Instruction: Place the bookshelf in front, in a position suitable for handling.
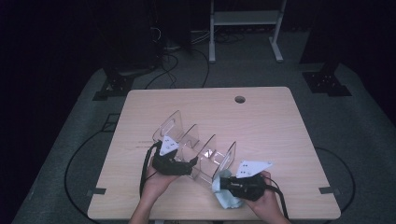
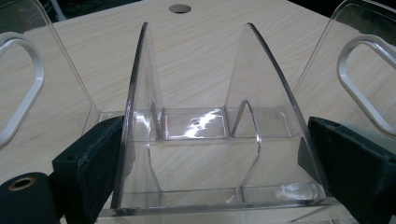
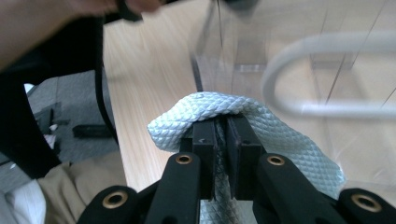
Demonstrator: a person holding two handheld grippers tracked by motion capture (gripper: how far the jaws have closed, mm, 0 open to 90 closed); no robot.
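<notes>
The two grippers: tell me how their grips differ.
The left gripper has its jaws spread wide around the clear rack; the right gripper has its jaws nearly together, pinching a pale blue cloth. The left one holds something rigid, the right something soft and folded. Both are black, two-jawed and hand-held.

racks: 1 clear acrylic rack (image 1: 201,149) | cloths: 1 light blue cloth (image 1: 227,196) | tables: 1 wooden table (image 1: 261,121)
</notes>
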